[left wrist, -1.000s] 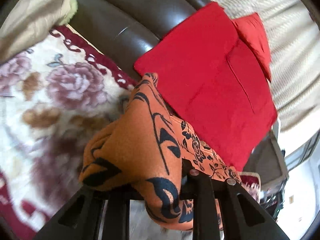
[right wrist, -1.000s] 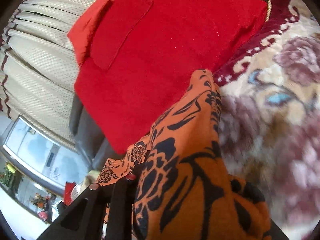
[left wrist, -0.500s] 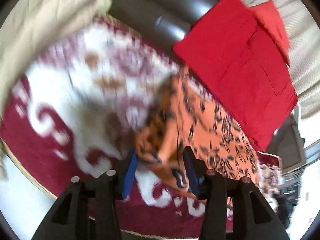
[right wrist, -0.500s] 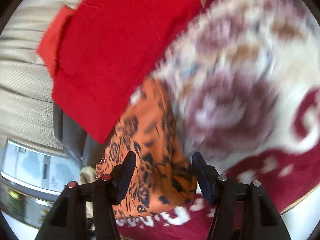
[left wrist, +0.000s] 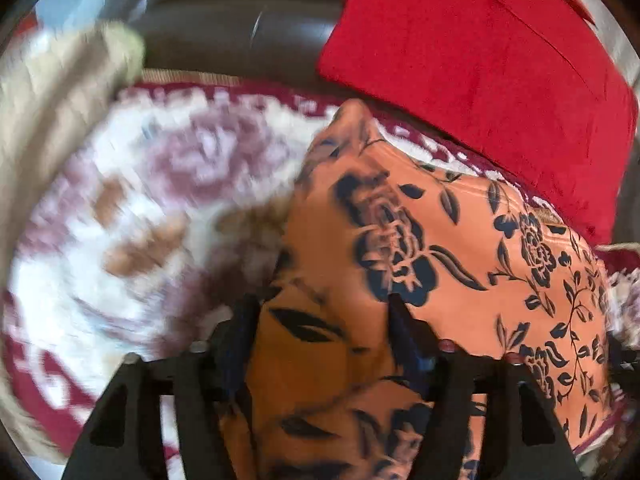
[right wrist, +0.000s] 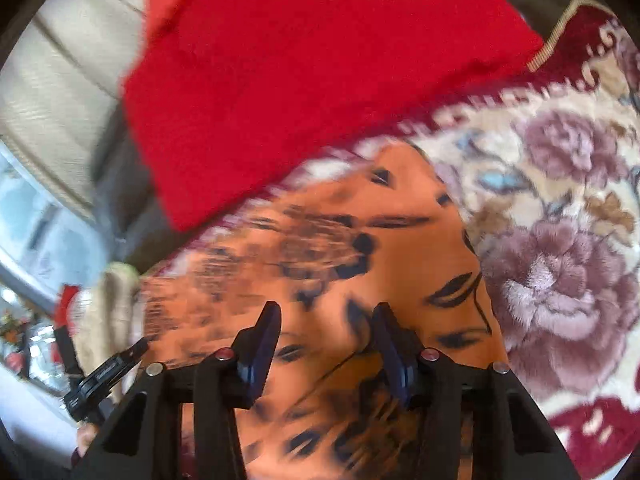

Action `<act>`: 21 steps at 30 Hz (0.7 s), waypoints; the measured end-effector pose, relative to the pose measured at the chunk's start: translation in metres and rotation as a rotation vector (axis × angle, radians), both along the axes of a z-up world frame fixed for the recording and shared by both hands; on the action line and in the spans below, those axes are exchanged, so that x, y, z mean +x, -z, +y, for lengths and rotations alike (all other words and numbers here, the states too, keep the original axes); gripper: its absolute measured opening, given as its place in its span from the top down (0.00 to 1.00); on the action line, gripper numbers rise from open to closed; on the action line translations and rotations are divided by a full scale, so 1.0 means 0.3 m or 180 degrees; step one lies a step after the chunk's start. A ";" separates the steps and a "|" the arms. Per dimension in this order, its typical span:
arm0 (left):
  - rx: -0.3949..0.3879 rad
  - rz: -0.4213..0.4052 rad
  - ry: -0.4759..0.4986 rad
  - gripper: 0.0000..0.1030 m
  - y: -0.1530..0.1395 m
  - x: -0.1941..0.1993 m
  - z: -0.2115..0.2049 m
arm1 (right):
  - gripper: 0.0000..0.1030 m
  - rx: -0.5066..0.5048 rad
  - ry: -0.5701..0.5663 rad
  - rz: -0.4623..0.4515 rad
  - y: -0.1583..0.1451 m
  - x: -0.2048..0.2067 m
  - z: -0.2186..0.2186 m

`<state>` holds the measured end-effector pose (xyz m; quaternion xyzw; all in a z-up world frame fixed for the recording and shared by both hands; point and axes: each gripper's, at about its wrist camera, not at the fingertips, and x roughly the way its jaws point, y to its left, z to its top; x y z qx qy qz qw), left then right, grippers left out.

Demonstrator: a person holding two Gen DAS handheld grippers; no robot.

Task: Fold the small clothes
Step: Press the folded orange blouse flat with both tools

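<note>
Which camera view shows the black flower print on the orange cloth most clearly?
The left wrist view. There the orange cloth lies mostly sharp, with roses and leaves clearly drawn on its right part. In the right wrist view the same cloth is largely smeared by motion blur, so only a few dark strokes can be read.

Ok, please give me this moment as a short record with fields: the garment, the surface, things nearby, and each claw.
garment: orange cloth with black flowers, bunched, not flat
surface: floral blanket, cloth lies on it
nearby: red folded cloth behind the orange one, partly on dark sofa
left claw: open, orange cloth between the fingers
right claw: open, over the orange cloth
</note>
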<state>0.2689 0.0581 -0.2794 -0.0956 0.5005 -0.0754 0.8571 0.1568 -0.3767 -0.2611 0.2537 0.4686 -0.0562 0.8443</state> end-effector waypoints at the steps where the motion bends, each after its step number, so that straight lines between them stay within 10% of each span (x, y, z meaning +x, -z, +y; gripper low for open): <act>1: -0.0055 0.0014 -0.0033 0.28 -0.005 0.003 0.016 | 0.63 0.0010 0.0039 0.0088 0.034 0.017 -0.026; 8: 0.0151 -0.0274 0.0124 0.28 -0.121 0.088 -0.064 | 0.60 -0.0096 0.0052 -0.0229 -0.055 0.113 -0.038; 12: 0.0517 -0.0025 0.0120 0.26 -0.023 0.195 -0.129 | 0.60 -0.0159 0.0011 -0.0136 -0.013 0.250 -0.022; 15: 0.0396 0.0136 -0.0006 0.15 0.021 0.226 -0.105 | 0.60 -0.0210 0.0060 0.0247 0.098 0.322 -0.030; 21: 0.0380 -0.0147 0.0124 0.15 -0.078 0.090 -0.097 | 0.60 -0.0320 0.0045 0.0100 0.037 0.268 -0.016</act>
